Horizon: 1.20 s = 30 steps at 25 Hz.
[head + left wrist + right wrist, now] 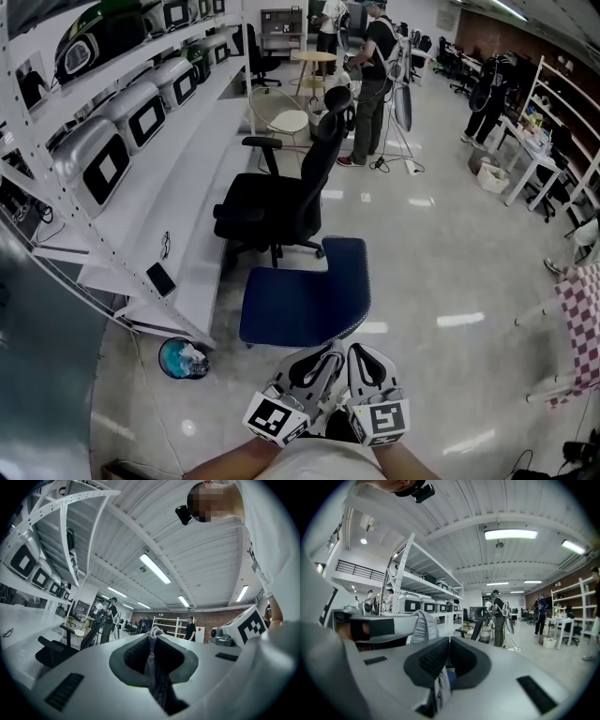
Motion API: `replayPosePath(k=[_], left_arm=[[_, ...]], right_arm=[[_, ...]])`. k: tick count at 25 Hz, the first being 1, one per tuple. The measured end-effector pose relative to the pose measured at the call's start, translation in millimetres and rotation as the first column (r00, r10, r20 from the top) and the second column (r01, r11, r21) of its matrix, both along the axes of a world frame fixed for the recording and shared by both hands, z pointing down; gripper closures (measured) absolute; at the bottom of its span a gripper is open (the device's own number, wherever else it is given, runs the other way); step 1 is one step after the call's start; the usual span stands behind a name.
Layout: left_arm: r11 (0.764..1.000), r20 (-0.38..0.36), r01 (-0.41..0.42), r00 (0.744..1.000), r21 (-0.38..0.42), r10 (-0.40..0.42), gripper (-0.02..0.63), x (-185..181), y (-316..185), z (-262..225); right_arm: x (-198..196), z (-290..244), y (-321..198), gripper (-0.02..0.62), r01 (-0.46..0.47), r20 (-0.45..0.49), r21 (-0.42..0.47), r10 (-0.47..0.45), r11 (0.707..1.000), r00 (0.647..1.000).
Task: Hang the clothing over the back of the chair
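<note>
Head view, 6 o'clock: left gripper (330,354) and right gripper (362,354) side by side, nearly touching, marker cubes toward the camera, tips toward 12 o'clock, a bare forearm behind each.

Left gripper view: jaws almost together, clamped on a fold of grey clothing (153,665). Small bunch of fabric above the tips; remainder trailing down between the jaws toward 6 o'clock.

Right gripper view: jaws likewise closed on the clothing (440,686), here a paler, striped edge hanging toward 6 o'clock.

Clothing thus held at two points, close to the body and clear of the chair; hidden under the grippers in the head view.

At 12 o'clock of the grippers, just beyond the tips: blue chair (295,314), seat bare, backrest (349,267) at its far right side.

Farther off at 12 o'clock: black office chair (272,206).

From 9 to 11 o'clock: white shelving (202,178) loaded with grey appliances.

At 9 o'clock of the grippers, on the floor: teal bin (183,358).

At 3 o'clock, by the picture's edge: checked cloth (583,323).

At 12 o'clock, far back: standing person (375,84).
</note>
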<state>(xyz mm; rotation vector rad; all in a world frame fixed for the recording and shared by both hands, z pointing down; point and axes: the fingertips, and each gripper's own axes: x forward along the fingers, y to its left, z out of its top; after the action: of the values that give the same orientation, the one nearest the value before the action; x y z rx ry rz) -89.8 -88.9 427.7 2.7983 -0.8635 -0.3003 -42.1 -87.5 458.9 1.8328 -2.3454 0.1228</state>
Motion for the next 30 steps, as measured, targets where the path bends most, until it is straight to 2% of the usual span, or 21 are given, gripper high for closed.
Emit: replayPosePath(k=[11,19,30], left_arm=[[0.999,0.009,0.044,0.999,-0.016,-0.044,0.577,29,-39,1],[0.996,-0.014,0.093,0.996,-0.016,-0.093,0.577,62,-68,-16],[0.973,-0.025,0.229,0.973,0.016,-0.229,0.577,87,-110,-37]], right_arm=[[36,5,-36,0.578,0.022,0.018,-0.010,-0.021,1.000,1.000],[74,-3,-70,0.578,0.061,0.035,0.006,-0.061,0.998,0.998],[122,-2,-104,0.578,0.134,0.070,0.023,-0.135,0.991,0.988]])
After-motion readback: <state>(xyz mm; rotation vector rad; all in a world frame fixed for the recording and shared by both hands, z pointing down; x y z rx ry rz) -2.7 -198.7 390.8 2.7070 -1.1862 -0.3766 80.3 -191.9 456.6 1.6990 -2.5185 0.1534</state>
